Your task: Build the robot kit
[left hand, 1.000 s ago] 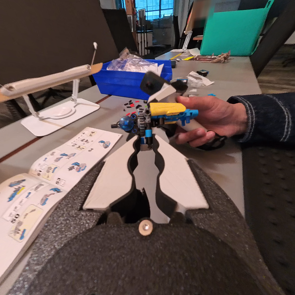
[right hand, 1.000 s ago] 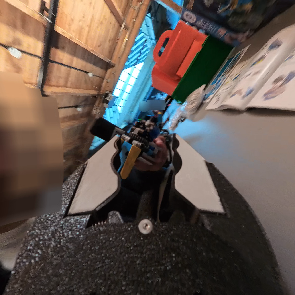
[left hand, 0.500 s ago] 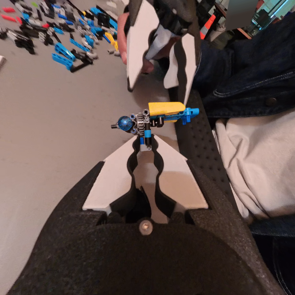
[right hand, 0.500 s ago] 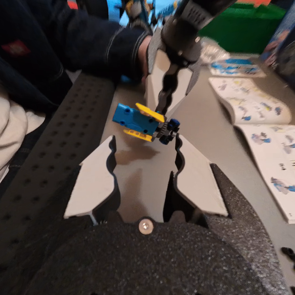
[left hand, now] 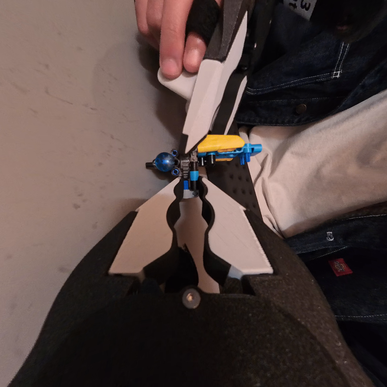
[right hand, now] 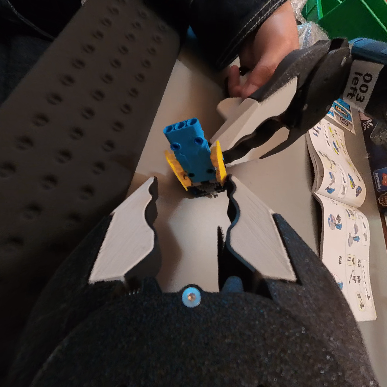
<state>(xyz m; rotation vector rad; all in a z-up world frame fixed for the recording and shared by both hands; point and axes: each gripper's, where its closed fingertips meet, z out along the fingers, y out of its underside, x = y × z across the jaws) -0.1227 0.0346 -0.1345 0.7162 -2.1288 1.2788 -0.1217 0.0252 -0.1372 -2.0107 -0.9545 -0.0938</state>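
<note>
My left gripper (left hand: 189, 182) is shut on the lower stem of a small brick model (left hand: 201, 156), which has a blue dome, a grey gear, a yellow panel and a light blue beam. It holds the model above the grey table (left hand: 62, 125). My right gripper (right hand: 191, 181) is open, and the model (right hand: 192, 155) stands just ahead of its tips, with the right tip against a yellow side panel. In the left wrist view the right gripper's fingers (left hand: 201, 109) come down from above onto the model, with a hand (left hand: 173, 41) on its handle. The left gripper's fingers (right hand: 240, 125) reach in from the right.
A black perforated mat (right hand: 73, 104) lies along the table edge next to the person's denim jacket and white shirt (left hand: 314, 167). An open instruction booklet (right hand: 345, 209) lies at the right. A green bin (right hand: 356, 16) and a dark box stand beyond it. Both grippers' tips are close together, under 4 cm apart.
Both views have swung to look down at the table edge. The right gripper has closed in on the model until its open fingers reach it. The left gripper still holds the model.
</note>
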